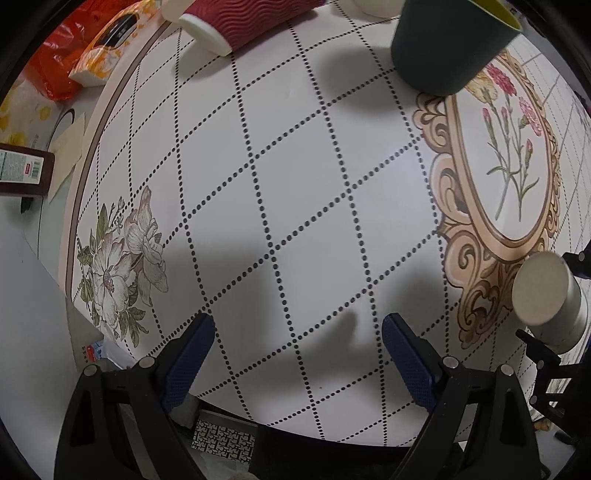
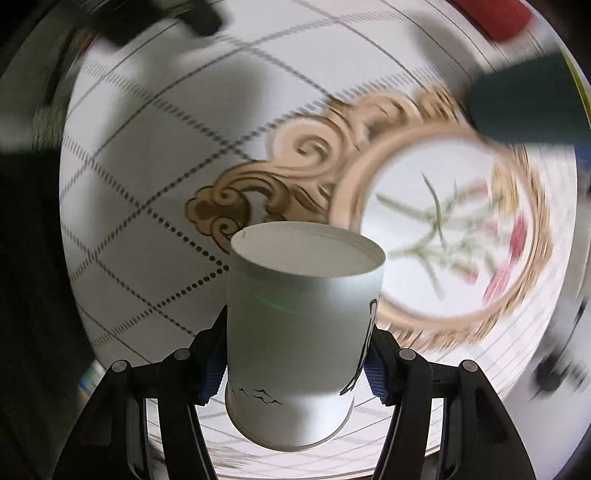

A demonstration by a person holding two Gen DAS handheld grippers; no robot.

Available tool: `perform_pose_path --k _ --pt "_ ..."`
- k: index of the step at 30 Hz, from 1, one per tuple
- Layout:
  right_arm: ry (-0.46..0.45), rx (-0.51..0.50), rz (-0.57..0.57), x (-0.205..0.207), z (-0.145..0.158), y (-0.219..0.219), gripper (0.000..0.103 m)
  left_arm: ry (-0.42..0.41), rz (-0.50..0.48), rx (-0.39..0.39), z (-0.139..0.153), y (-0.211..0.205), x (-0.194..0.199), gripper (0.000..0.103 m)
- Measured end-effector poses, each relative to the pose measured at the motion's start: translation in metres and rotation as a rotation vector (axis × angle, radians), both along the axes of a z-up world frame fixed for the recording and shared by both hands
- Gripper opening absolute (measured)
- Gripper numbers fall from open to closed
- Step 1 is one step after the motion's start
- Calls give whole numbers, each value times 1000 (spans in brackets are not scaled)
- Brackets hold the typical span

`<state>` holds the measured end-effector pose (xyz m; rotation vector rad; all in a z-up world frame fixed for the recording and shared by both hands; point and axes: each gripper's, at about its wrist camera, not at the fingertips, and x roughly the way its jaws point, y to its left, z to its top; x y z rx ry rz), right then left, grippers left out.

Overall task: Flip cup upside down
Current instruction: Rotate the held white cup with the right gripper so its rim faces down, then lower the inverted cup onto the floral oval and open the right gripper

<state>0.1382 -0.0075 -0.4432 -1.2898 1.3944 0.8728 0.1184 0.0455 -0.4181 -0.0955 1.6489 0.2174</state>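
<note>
A white paper cup (image 2: 299, 325) with small black bird drawings sits between the blue pads of my right gripper (image 2: 295, 354), which is shut on it. The cup is tilted, flat base toward the camera and away from the fingers, held above the patterned tablecloth (image 2: 147, 184). The background is motion-blurred. In the left wrist view the same cup (image 1: 546, 295) shows at the right edge, base facing the camera, with the right gripper's black fingers (image 1: 543, 354) around it. My left gripper (image 1: 297, 332) is open and empty above the cloth.
A dark green cup (image 1: 443, 48) stands at the far right of the table, also in the right wrist view (image 2: 524, 107). A red ribbed cup (image 1: 240, 18) lies on its side at the back. Orange packets (image 1: 88, 55) and a brown box (image 1: 26, 170) lie left of the table.
</note>
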Motion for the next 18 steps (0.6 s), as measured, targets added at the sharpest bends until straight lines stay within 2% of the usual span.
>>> perform_pose_path --k 2,6,10,11,14,18 --pt "8 18 -118 14 5 -24 65 -2 -7 0 3 -7 2 93" --pt "40 41 -437 42 10 -60 65 -7 -28 1 7 -20 5 93" --pt "108 48 -691 54 12 -78 65 -11 -50 3 11 -36 5 93" --pt "125 50 -732 58 12 -95 65 -11 -53 3 11 -40 6 93" --pt "186 44 -869 62 10 -106 65 -13 -61 3 15 -48 6 93" --pt "231 29 -979 66 8 -128 65 -15 -68 3 16 -49 11 93"
